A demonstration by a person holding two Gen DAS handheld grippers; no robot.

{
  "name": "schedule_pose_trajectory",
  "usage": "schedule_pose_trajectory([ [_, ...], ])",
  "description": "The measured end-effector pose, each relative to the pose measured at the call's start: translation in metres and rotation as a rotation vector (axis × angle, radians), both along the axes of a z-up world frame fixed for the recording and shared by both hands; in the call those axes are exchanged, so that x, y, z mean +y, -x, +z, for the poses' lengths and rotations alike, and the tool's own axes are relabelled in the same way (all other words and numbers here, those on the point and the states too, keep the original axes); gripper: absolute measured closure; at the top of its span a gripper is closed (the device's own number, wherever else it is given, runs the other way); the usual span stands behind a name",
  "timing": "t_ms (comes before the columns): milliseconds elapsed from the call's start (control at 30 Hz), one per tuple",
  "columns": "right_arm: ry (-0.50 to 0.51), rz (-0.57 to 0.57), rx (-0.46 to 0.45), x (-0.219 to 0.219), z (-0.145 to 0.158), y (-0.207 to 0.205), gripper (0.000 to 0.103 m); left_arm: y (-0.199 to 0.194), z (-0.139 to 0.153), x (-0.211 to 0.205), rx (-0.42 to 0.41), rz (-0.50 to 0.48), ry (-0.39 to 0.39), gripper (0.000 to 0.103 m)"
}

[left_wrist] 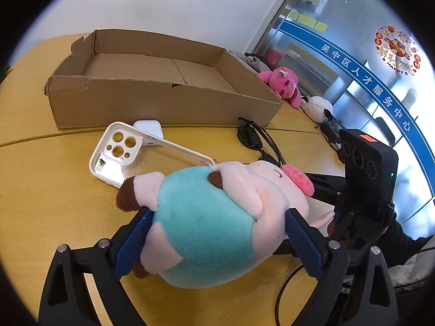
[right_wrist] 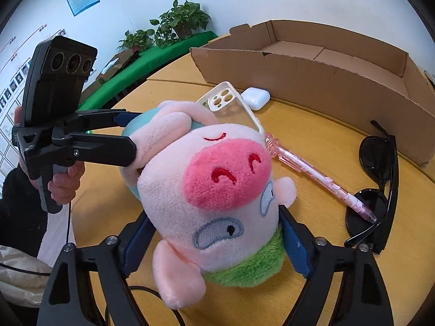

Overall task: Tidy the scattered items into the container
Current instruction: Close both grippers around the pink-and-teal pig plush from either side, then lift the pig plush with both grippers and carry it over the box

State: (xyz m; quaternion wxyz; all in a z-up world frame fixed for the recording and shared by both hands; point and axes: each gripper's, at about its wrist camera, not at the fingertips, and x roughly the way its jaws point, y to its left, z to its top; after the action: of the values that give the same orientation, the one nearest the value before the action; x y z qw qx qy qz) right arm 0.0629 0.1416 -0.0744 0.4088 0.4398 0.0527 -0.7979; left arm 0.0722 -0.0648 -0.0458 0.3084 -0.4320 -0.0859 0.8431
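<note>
A pink pig plush (left_wrist: 206, 217) (right_wrist: 217, 190) with a teal body lies on the yellow table. My left gripper (left_wrist: 217, 217) is shut on its teal body. My right gripper (right_wrist: 214, 233) is shut on its head, near the green collar. An empty cardboard box (left_wrist: 152, 81) (right_wrist: 312, 62) stands behind. A clear phone case (left_wrist: 130, 152) (right_wrist: 231, 106), a white earbud case (left_wrist: 149, 130) (right_wrist: 255, 97), black sunglasses (left_wrist: 255, 141) (right_wrist: 378, 184) and a pink pen (right_wrist: 312, 174) lie between the plush and the box.
A magenta plush (left_wrist: 282, 84) and a white plush (left_wrist: 318, 108) lie right of the box by the glass wall. Potted plants (right_wrist: 179, 24) stand on a green surface beyond the table. A black cable (left_wrist: 280, 298) trails over the front of the table.
</note>
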Motion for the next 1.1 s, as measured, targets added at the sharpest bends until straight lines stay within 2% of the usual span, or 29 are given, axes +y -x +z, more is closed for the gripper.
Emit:
schedule_pose_trajectory([
  [67, 0.008, -0.012, -0.004, 0.001, 0.001, -0.003, 0.022, -0.004, 0.004, 0.000, 0.004, 0.010, -0.003, 0.017],
  [200, 0.021, -0.017, 0.016, -0.001, 0.013, -0.007, 0.027, -0.013, 0.019, -0.001, 0.022, 0.031, -0.005, 0.022],
  [400, 0.056, -0.031, 0.157, -0.002, 0.070, -0.008, 0.029, -0.009, 0.081, -0.005, 0.172, 0.029, -0.013, 0.022],
  [567, 0.064, -0.040, 0.340, -0.006, 0.147, 0.019, 0.029, 0.021, 0.155, -0.005, 0.375, -0.007, 0.006, 0.022],
  [767, 0.050, -0.060, 0.531, -0.017, 0.231, 0.063, 0.029, 0.070, 0.236, -0.006, 0.541, -0.026, 0.020, 0.021],
  [867, 0.055, -0.067, 0.580, -0.023, 0.261, 0.087, 0.029, 0.092, 0.264, -0.007, 0.596, -0.027, 0.024, 0.021],
  [1000, 0.064, -0.074, 0.632, -0.030, 0.290, 0.121, 0.029, 0.121, 0.288, -0.011, 0.641, -0.024, 0.001, 0.022],
  [1100, 0.072, -0.083, 0.654, -0.035, 0.302, 0.150, 0.029, 0.153, 0.300, -0.012, 0.640, 0.002, -0.019, 0.022],
])
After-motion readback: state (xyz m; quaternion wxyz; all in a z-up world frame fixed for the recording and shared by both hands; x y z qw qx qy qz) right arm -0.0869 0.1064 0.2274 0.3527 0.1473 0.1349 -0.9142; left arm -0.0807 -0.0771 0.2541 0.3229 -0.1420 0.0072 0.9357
